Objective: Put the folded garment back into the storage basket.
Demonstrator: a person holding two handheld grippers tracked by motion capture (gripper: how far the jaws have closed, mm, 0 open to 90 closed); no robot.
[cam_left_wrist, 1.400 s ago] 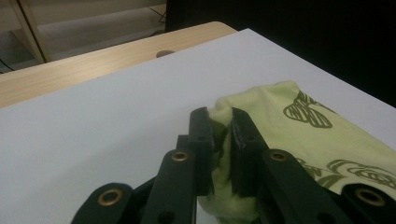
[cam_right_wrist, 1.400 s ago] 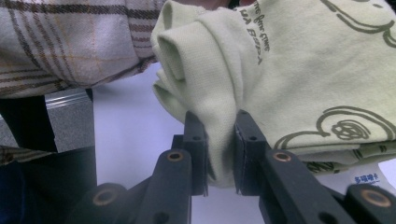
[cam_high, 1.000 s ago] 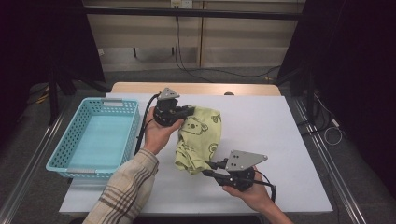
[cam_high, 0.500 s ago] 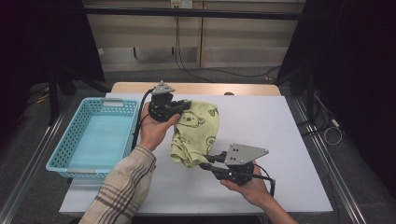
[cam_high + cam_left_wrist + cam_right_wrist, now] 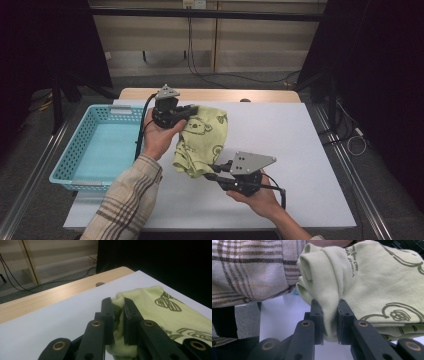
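Note:
A pale green cloth (image 5: 202, 142) printed with koala figures hangs between my two grippers over the white table (image 5: 300, 140). My left gripper (image 5: 190, 111) is shut on the cloth's far corner, and in the left gripper view the green fabric (image 5: 119, 315) is pinched between the black jaws. My right gripper (image 5: 210, 170) is shut on the near bunched edge; in the right gripper view a thick fold of cloth (image 5: 329, 300) sits between its jaws. The cloth (image 5: 382, 282) drapes off to the right of that fold.
A light blue plastic basket (image 5: 70, 155) stands at the table's left side. A plaid sleeve (image 5: 125, 200) comes in from the bottom left. A wooden strip (image 5: 260, 95) runs along the table's far edge, with cables on the floor behind.
Both hands have carried the cloth a little to the left and up. The right gripper has shifted left and risen slightly, still holding the cloth.

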